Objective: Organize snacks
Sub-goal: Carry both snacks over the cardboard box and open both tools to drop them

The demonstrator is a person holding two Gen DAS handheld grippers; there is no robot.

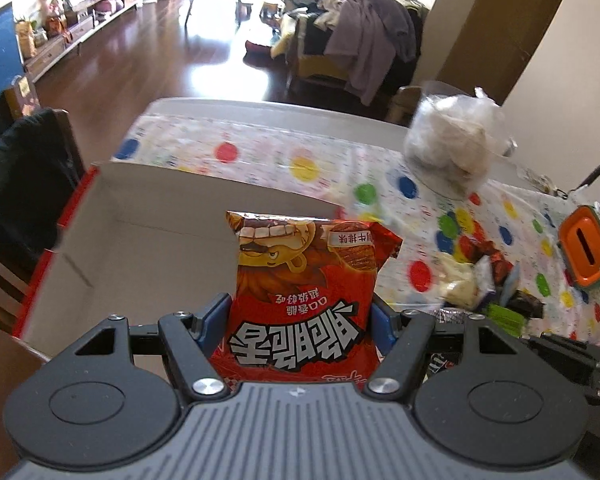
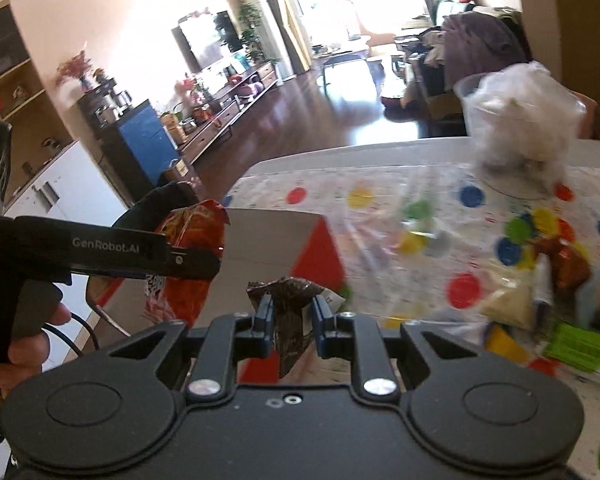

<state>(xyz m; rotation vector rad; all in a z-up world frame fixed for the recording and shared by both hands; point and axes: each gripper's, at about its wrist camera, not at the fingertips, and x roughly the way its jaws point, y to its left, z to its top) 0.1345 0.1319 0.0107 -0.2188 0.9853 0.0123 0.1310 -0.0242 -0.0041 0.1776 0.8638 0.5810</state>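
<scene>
The left gripper (image 1: 298,312) has its jaws clamped on a red snack bag (image 1: 300,280), blue pads pressed against both sides, and holds it upright above the open cardboard box (image 1: 148,240). The box's pale floor lies bare to the left of and beyond the bag, with wide room to the far wall and to the left wall with its red outer edge. The right gripper (image 2: 292,316) has its jaws nearly together, pinched on a small dark brown wrapper (image 2: 288,312) that hangs crumpled between the pads, over the near right corner of the box (image 2: 276,232). In the right wrist view the left gripper (image 2: 204,264) and its bag (image 2: 192,240) sit just left of it, close but apart. To the right, on the dotted tablecloth (image 1: 260,152), a heap of loose snacks (image 2: 548,288) lies near the box; it is blurred, so single items are hard to tell. A clear bag of white pieces (image 1: 452,140) stands farther back.
</scene>
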